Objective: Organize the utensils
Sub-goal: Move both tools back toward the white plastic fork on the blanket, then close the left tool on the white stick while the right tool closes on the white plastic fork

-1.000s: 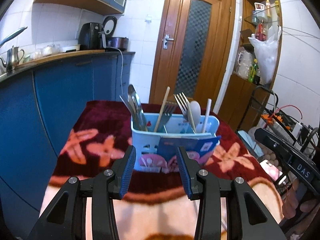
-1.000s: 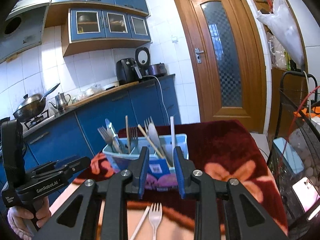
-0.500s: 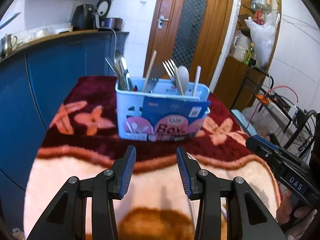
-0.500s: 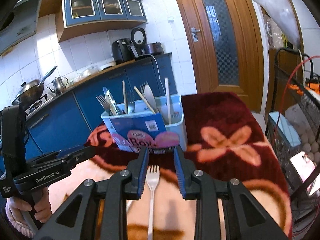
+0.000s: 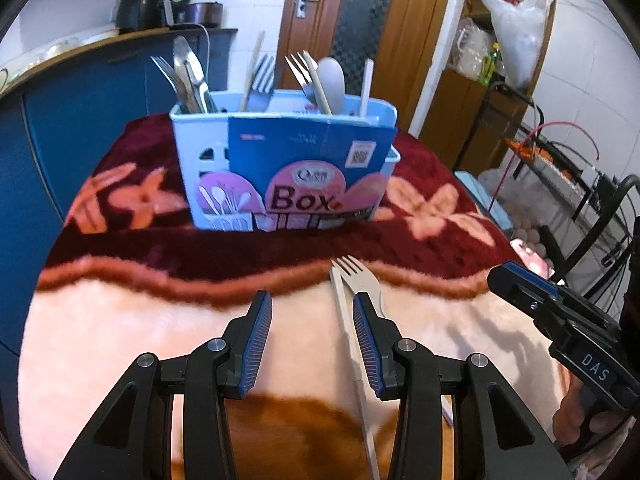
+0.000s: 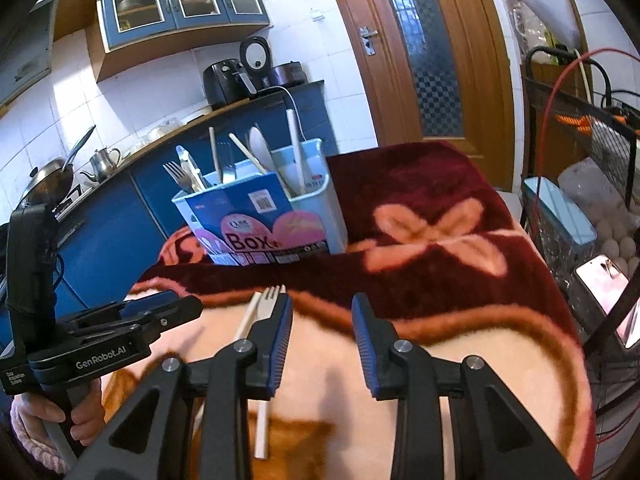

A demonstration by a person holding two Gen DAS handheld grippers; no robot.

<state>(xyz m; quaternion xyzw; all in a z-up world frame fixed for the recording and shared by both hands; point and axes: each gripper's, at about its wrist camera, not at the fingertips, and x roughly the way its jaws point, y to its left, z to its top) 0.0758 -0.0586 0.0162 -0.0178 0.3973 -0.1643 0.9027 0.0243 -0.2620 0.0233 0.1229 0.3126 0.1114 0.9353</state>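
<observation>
Both grippers have drawn back from the utensil box [image 5: 286,160]; fork [image 5: 362,284] now shows; both jaws wide, empty.

Pretty ordinary kitchen: white tiled walls [image 6: 152,92], glossy blue base cabinets [image 5: 80,92] under a wooden countertop [image 6: 168,128], blue glass-front wall cupboards [image 6: 180,4] up top. A brown wooden door with a checkered frosted glass panel [image 6: 416,40] sits at the back, with an open wooden corner shelf [image 5: 480,92] beside it.
</observation>
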